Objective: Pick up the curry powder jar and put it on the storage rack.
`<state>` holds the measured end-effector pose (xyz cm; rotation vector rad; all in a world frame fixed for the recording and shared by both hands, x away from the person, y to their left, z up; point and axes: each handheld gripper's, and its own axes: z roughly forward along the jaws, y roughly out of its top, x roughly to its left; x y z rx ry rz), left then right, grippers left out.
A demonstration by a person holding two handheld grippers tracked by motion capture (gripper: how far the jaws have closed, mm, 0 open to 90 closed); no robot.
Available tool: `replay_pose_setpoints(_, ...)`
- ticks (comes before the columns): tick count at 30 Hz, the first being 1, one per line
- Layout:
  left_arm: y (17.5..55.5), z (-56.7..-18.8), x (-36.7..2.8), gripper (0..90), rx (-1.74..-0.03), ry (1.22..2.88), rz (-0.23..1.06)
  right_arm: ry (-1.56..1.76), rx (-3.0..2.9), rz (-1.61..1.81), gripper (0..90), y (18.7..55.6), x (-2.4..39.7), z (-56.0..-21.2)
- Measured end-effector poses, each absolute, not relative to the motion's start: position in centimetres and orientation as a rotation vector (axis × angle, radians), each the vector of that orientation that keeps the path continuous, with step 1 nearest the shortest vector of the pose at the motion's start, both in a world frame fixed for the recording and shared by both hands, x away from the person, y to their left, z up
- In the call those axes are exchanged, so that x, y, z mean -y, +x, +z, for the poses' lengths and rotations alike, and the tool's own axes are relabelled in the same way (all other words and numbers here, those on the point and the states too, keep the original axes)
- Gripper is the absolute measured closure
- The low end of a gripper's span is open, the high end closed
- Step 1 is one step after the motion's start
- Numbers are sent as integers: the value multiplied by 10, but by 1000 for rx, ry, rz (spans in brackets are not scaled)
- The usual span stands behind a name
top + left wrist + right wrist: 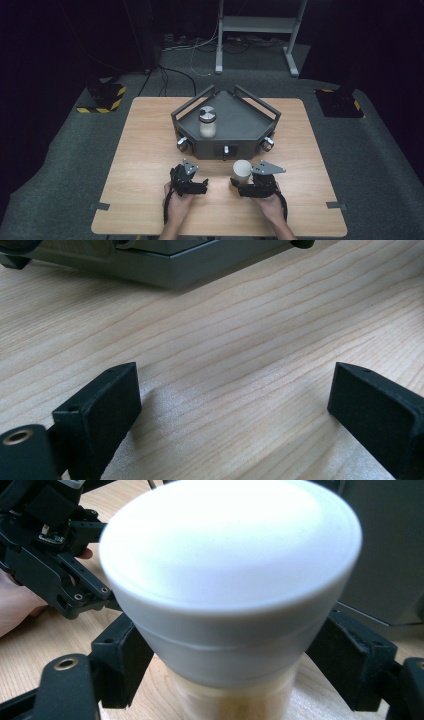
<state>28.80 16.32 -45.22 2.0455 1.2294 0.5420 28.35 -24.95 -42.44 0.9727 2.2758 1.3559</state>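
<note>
While the right tool [225, 665] is closed from both sides on the upright white-lidded jar [230, 595], just before the grey tray [227, 125] on the tabletop [145, 165], the left tool [235, 405] is held open and empty, well apart.

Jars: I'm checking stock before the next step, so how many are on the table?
2. One jar with a grey lid stands inside the dark tray; one white-lidded jar stands in front of the tray, between the right tool's jaws.
</note>
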Motion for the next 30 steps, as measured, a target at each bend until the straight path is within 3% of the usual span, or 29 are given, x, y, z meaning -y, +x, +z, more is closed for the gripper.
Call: replay_pose_setpoints(30,288,-452,-163,68,-1228,2047,543,913,-2258,1318,341,280,241,-423)
